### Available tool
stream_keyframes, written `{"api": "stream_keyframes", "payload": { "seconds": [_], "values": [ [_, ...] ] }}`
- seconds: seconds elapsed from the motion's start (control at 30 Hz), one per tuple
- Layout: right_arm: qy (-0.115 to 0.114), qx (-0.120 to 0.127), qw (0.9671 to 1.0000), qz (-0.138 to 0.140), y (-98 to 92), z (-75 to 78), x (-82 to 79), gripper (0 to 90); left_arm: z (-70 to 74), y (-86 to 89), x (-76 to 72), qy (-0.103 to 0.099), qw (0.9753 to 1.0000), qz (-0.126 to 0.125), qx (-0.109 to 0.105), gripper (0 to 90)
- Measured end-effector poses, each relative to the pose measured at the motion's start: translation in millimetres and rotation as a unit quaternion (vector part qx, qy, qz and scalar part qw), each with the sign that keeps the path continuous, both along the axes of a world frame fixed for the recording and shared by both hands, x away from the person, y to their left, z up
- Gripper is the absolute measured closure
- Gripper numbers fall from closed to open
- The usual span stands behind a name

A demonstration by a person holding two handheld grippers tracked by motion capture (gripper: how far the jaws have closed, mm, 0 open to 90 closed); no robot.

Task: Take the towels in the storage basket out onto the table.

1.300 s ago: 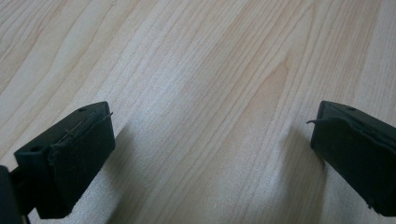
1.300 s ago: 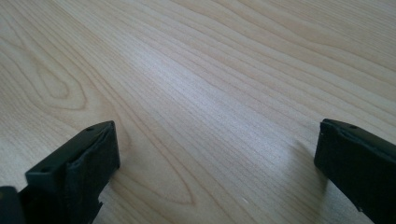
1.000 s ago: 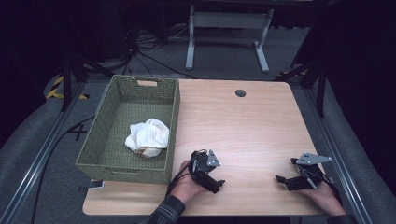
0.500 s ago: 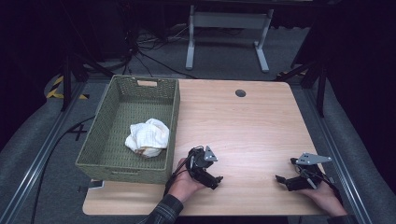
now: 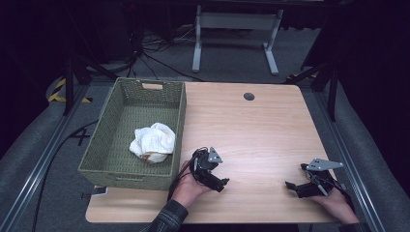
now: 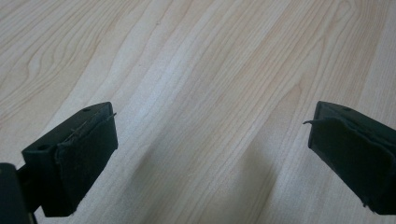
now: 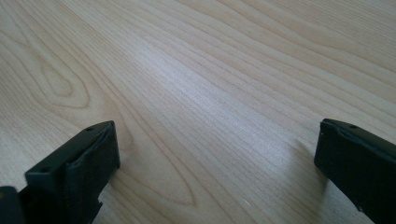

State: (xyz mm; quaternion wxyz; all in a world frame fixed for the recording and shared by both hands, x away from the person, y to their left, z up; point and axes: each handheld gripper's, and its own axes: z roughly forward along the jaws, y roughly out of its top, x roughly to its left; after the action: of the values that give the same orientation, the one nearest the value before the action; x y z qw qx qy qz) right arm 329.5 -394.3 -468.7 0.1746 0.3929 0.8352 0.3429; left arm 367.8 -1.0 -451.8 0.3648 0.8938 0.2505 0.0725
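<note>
While both hands rest on the near edge of the wooden table (image 5: 261, 125), neither tool grips anything. The left gripper (image 5: 218, 182) lies low on the tabletop just to the right of the woven basket (image 5: 109, 166), held in the person's left hand (image 5: 189, 187), and its jaws stand wide apart; in the left gripper view, bare wood grain lies between the two black pads (image 6: 84, 158). The right gripper (image 5: 293, 187) sits near the table's right front corner, well apart from the left one, cradled in the right hand (image 5: 333, 203). It is likewise released, with plain tabletop showing between its pads (image 7: 88, 163) in the right gripper view. A crumpled white cloth (image 5: 153, 141) lies inside the olive-green basket, toward its near right part, close to the right wall. The left gripper is near that wall but outside the basket, not touching the cloth. A small dark round grommet (image 5: 249, 96) sits at the table's far edge.
</note>
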Motion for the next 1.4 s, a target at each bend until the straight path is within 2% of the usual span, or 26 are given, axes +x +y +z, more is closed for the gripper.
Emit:
{"api": "stream_keyframes", "payload": {
  "seconds": [0.4,0.63,0.97,1.4],
  "values": [
    [-0.001,-0.001,1.0000,0.000,0.0,-0.1,0.0,0.4,8.3,-0.1,3.1,0.000,1.0000,-0.004,-0.002,1.9],
    [-0.001,-0.001,1.0000,0.000,0.0,-0.1,0.0,0.4,14.3,1.1,5.9,0.004,0.9999,-0.007,-0.014,1.9],
    [-0.001,-0.001,1.0000,0.001,0.2,-0.1,0.2,0.3,25.2,0.2,9.7,-0.004,0.9998,-0.011,-0.014,2.0],
    [-0.001,-0.001,1.0000,0.001,0.2,-0.1,0.2,0.3,39.7,2.0,13.7,-0.012,0.9997,-0.004,-0.022,2.9]
  ]
}}
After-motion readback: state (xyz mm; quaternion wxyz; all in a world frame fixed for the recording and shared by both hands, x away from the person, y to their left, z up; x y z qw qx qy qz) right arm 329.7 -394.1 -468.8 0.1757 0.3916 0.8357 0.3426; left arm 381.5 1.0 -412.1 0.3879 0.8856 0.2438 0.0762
